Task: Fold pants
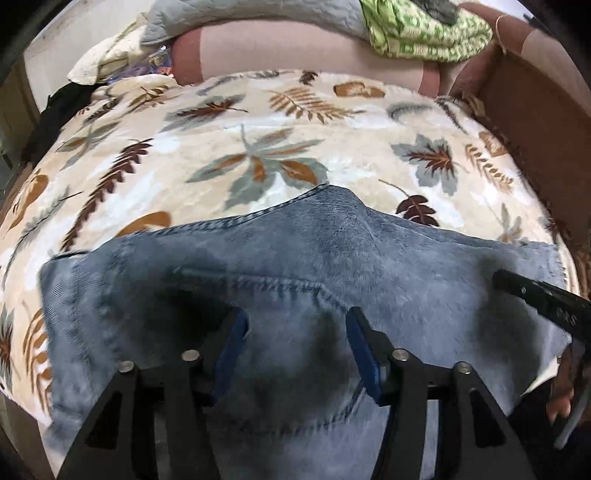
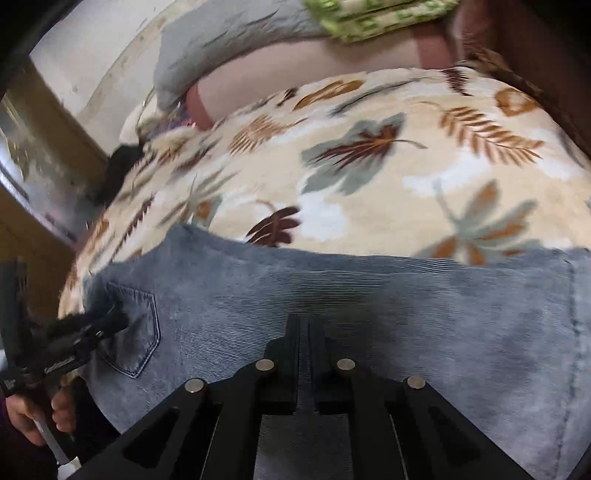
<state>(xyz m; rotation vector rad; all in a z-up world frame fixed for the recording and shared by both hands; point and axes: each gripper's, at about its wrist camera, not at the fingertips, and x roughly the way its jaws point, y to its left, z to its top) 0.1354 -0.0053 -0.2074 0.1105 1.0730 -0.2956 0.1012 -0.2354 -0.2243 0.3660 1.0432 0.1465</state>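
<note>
Blue denim pants [image 1: 295, 266] lie flat on a cream leaf-print blanket [image 1: 258, 129], back pocket up. My left gripper [image 1: 297, 321] is open just above the denim near the pocket seam, holding nothing. My right gripper [image 2: 304, 325] is shut, its jaws pressed together over the pants [image 2: 369, 295]; no cloth shows between them. The right gripper's black finger shows at the right edge of the left wrist view [image 1: 535, 295]. The left gripper shows at the left of the right wrist view [image 2: 92, 325], over the back pocket [image 2: 136, 332].
Blanket [image 2: 369, 166] covers a bed. A pink bolster [image 1: 295, 51], a grey quilt [image 1: 240, 14] and green patterned cloth [image 1: 424, 33] lie at the far side. A brown wooden bed frame [image 1: 535, 122] runs along the right. Dark clothing [image 1: 55, 114] lies at the left edge.
</note>
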